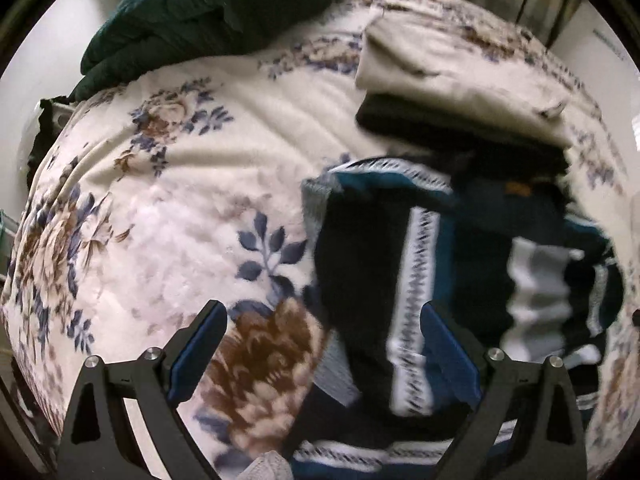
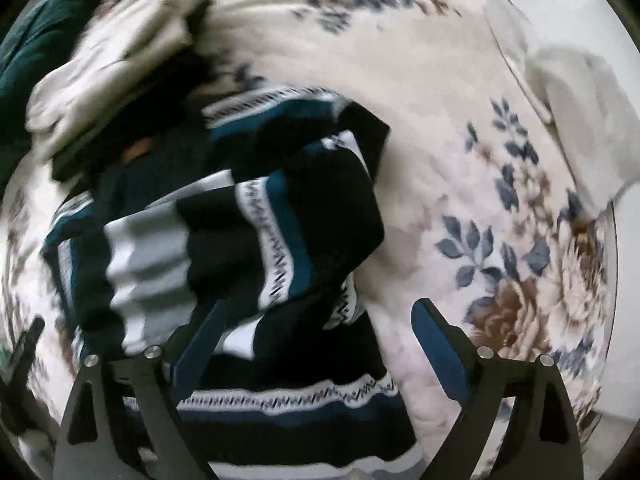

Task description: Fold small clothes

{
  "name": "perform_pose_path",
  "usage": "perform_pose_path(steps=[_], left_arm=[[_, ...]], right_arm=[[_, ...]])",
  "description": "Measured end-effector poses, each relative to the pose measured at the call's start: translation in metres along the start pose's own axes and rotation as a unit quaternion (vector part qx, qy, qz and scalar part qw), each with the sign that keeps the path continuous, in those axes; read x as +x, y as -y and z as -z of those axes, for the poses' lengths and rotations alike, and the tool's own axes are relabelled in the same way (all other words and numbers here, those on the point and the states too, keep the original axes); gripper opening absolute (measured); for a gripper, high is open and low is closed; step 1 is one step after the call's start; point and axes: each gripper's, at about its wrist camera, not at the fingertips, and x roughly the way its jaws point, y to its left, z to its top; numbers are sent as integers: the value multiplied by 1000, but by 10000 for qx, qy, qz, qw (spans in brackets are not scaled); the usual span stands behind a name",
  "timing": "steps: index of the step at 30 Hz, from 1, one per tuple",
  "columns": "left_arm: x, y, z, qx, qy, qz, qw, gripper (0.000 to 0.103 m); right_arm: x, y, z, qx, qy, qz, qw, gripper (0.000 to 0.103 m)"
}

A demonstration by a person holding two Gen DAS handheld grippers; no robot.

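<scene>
Both grippers — left gripper (image 1: 324,344) and right gripper (image 2: 316,340) — hung wide, empty over the dark striped knitted sweater (image 2: 248,240); best regrip its loose cuff beside the sweater's hem — squarely.

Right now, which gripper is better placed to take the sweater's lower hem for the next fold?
Probably right. The right gripper hangs open with the striped sweater hem directly below it. The left gripper, also open, straddles the sweater's edge, half over the floral blanket.
</scene>
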Motion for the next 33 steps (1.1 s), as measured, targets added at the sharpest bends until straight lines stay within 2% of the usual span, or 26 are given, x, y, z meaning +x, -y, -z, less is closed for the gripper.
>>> perform_pose_path(steps=[1, 3, 7, 10, 12, 16, 18, 20, 23, 24, 25, 26, 27, 28, 29, 33], left_arm=[[-8, 4, 2, -57, 23, 24, 10000, 99], [-26, 12, 11, -113, 62, 105, 9999, 99], [-54, 51, 51, 145, -47, 27, 9999, 99], [-71, 96, 103, 280, -385, 79, 9988, 99], [-80, 135, 146, 347, -768, 234, 9962, 99], [-88, 221, 229, 588, -1488, 593, 9853, 99], [-84, 268, 271, 712, -1912, 879, 9750, 99], [-78, 308, 305, 919, -2167, 1052, 9662, 99], [-56, 355, 344, 1310, -2386, 969, 9574, 98], [-48, 364, 352, 1391, -2435, 929, 9554, 92], [-37, 373, 361, 1475, -2489, 815, 9538, 73], [-32, 375, 364, 1535, -2457, 657, 9549, 66], [-32, 374, 363, 1517, -2350, 600, 9582, 50], [-35, 370, 361, 1410, -2257, 641, 9618, 16], [-40, 363, 356, 1219, -2177, 738, 9656, 3], [-63, 333, 340, 770, -1998, 939, 9723, 4]], right_arm=[[-5, -14, 9, -31, 78, -33, 10000, 95], [-16, -15, 12, -34, 162, -216, 9996, 95], [-38, 11, 22, 104, 118, -632, 9979, 95], [-39, 54, 35, 98, -52, -815, 9966, 95], [-35, 87, 46, -20, -226, -808, 9965, 95], [-28, 153, 67, -220, -498, -688, 9961, 95], [-22, 183, 76, -295, -640, -616, 9956, 95], [-15, 212, 78, -309, -763, -583, 9949, 95], [-7, 239, 75, -256, -829, -632, 9942, 95], [-5, 246, 72, -239, -838, -666, 9940, 95], [-4, 249, 70, -242, -838, -699, 9937, 95], [-2, 251, 65, -264, -834, -792, 9930, 95], [-1, 252, 61, -282, -827, -867, 9924, 95], [2, 250, 56, -304, -817, -954, 9916, 95], [5, 246, 48, -352, -810, -1096, 9900, 95], [23, 218, 12, -537, -773, -1815, 9789, 95]])
